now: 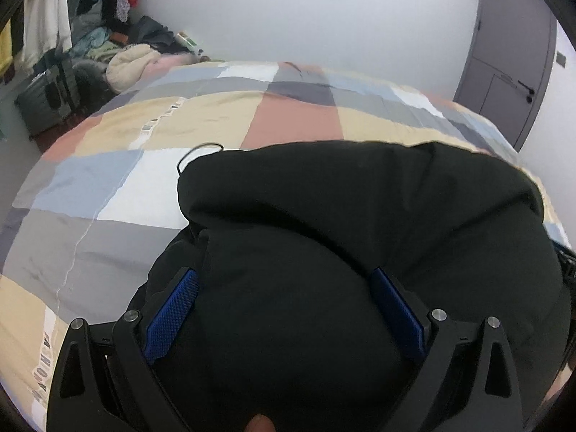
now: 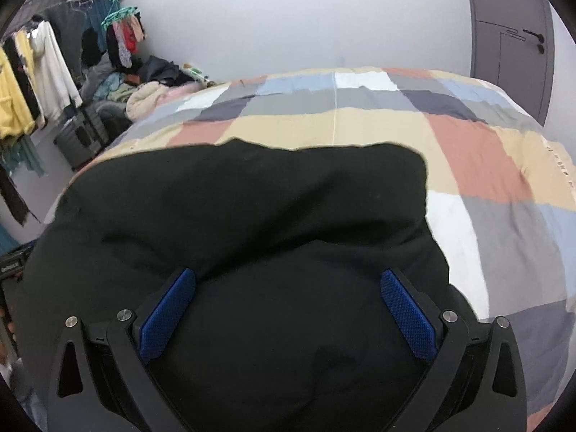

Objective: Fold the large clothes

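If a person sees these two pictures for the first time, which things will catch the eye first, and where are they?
First comes the large black garment, bunched low in the middle of both views, on a bed with a checked duvet of peach, yellow, grey and white squares. The blue pads of the left gripper and right gripper stand out, jaws wide apart with the cloth bulging between them. Far left hangs a crowded clothes rack.

Ahead: my black garment (image 1: pixel 360 234) lies bunched between both tongs' wide-set fingers.
Bed beyond: patchwork quilt (image 2: pixel 486 165) lies bare, room to pass.
Far left: suitcase (image 1: pixel 46 104) and clothes pile (image 2: pixel 144 90) crowd the floor.
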A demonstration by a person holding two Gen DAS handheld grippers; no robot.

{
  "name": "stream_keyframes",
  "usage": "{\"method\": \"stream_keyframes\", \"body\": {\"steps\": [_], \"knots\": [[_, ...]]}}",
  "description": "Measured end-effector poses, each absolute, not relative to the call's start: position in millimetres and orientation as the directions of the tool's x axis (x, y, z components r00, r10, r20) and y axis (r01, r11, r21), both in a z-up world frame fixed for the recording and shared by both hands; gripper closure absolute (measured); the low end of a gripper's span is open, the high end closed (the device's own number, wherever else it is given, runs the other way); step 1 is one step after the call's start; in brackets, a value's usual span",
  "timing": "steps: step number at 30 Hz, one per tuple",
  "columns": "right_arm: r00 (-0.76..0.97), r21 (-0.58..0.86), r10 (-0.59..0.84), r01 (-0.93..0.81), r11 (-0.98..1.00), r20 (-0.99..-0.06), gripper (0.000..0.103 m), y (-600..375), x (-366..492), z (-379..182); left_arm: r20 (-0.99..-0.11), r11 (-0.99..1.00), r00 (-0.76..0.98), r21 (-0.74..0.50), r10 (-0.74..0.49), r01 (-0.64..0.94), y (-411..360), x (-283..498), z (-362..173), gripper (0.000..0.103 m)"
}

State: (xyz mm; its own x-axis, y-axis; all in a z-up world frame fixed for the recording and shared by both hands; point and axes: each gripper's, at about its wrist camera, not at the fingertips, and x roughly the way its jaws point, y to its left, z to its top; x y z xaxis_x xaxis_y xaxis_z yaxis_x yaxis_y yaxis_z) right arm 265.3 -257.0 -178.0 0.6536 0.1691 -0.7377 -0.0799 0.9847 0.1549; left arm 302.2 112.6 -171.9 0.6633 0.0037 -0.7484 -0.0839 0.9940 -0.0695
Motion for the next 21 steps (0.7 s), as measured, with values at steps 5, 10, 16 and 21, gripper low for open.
{"method": "stream_keyframes", "body": {"steps": [5, 10, 16, 21], "knots": [[0.651, 0.178, 0.180, -0.070, 0.982, -0.738, 0.000, -262, 264, -181, -0.751, 0.991, 0.660, -0.094, -0.011, -0.090, 114, 303, -170, 0.006], [0.676, 0.188, 0.150, -0.017, 0.982, -0.722, 0.000, -270, 251, -162, -0.742, 0.990, 0.670, -0.103, -0.013, -0.095, 109, 294, -151, 0.006], [0.744, 0.230, 0.174, -0.028, 0.973, -0.645, 0.000, -270, 222, -97, -0.674, 0.983, 0.736, -0.170, -0.069, -0.064, 95, 262, -84, 0.006], [0.800, 0.245, 0.206, -0.077, 0.966, -0.563, 0.000, -257, 186, -30, -0.603, 0.987, 0.794, -0.161, -0.085, -0.017, 74, 224, -16, 0.006]]}}
